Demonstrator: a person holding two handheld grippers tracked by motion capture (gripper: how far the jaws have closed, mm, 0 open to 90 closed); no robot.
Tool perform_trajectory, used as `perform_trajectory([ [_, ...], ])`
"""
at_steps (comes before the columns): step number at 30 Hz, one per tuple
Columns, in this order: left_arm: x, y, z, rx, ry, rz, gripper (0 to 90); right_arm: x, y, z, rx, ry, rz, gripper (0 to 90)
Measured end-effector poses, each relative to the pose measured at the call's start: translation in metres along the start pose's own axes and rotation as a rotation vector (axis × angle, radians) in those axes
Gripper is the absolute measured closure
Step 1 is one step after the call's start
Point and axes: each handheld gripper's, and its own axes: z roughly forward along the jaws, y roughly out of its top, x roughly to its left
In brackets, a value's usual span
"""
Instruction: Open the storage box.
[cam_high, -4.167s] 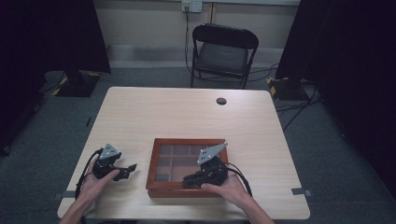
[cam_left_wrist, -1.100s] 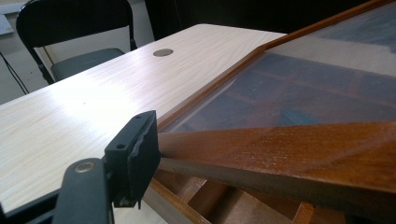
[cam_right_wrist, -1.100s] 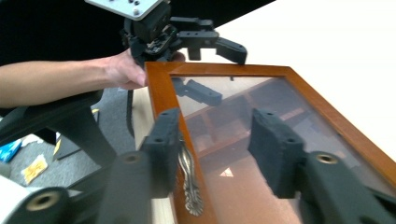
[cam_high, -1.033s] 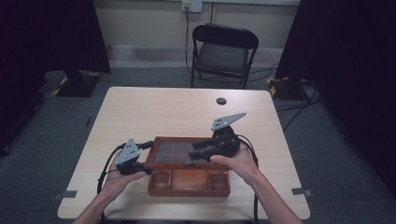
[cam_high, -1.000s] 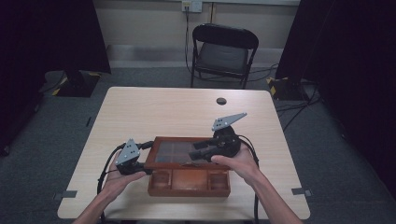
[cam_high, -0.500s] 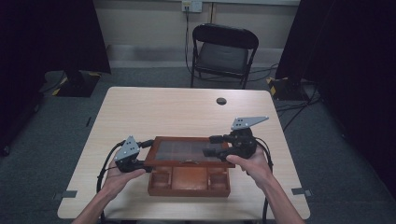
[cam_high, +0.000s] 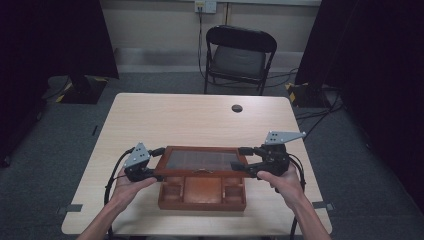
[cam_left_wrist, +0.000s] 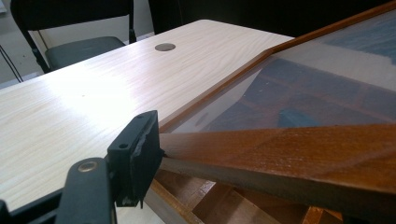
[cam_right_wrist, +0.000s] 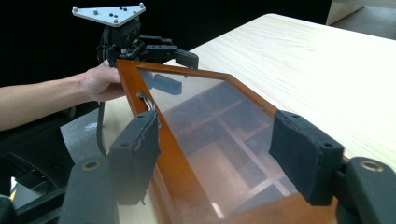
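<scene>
The table (cam_high: 200, 117) carries a wooden compartment box (cam_high: 202, 192) near the person's edge, its glass lid (cam_high: 202, 161) raised partway on the far-side hinge – the opening step looks half done. The left gripper (cam_high: 150, 165) is at the lid's left end; its one visible jaw presses the frame corner, though whether it truly clamps I cannot tell. The right gripper (cam_right_wrist: 224, 154) stands wide open, jaws straddling the lid's right end without pinching. Next, both ends should swing back evenly so the lid doesn't twist. A chair (cam_high: 240, 55) stands beyond the table and a small dark disc (cam_high: 237, 108) lies well apart – neither obstructs
</scene>
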Motion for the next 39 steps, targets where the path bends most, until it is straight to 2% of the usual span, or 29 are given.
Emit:
perform_trajectory([
  [5, 0.001, 0.001, 0.0, 0.005, 0.0, -0.004, 30.7, 0.002, -0.009, -0.005, -0.017, -0.013, -0.013, 29.6],
  [8, 0.001, 0.002, 0.001, -0.001, 0.005, -0.02, 30.6, 0.002, -0.016, -0.006, -0.021, -0.017, -0.016, 28.4],
  [15, 0.001, 0.002, 0.001, 0.005, -0.005, -0.018, 31.0, 0.0, -0.025, -0.01, -0.046, -0.036, -0.014, 25.7],
  [16, 0.002, 0.002, 0.001, -0.001, -0.006, -0.027, 31.0, 0.0, -0.027, -0.012, -0.053, -0.059, -0.021, 26.8],
  [18, 0.003, 0.003, 0.001, 0.002, -0.006, -0.027, 30.9, -0.001, -0.028, -0.013, -0.058, -0.045, -0.015, 25.9],
  [20, 0.004, 0.005, 0.001, 0.015, -0.013, -0.028, 31.0, -0.001, -0.03, -0.012, -0.051, -0.046, -0.021, 25.9],
  [24, 0.006, 0.008, 0.002, 0.008, -0.019, -0.05, 31.9, -0.001, -0.035, -0.01, -0.036, -0.055, -0.027, 25.4],
  [27, 0.008, 0.009, 0.002, 0.011, -0.027, -0.05, 32.1, -0.003, -0.038, -0.009, -0.039, -0.07, -0.025, 24.3],
  [32, 0.01, 0.01, 0.003, 0.005, -0.028, -0.068, 32.2, -0.007, -0.037, -0.008, -0.055, -0.06, -0.027, 23.8],
  [39, 0.011, 0.011, 0.003, 0.018, -0.03, -0.057, 32.4, -0.008, -0.037, -0.005, -0.045, -0.06, -0.041, 20.6],
])
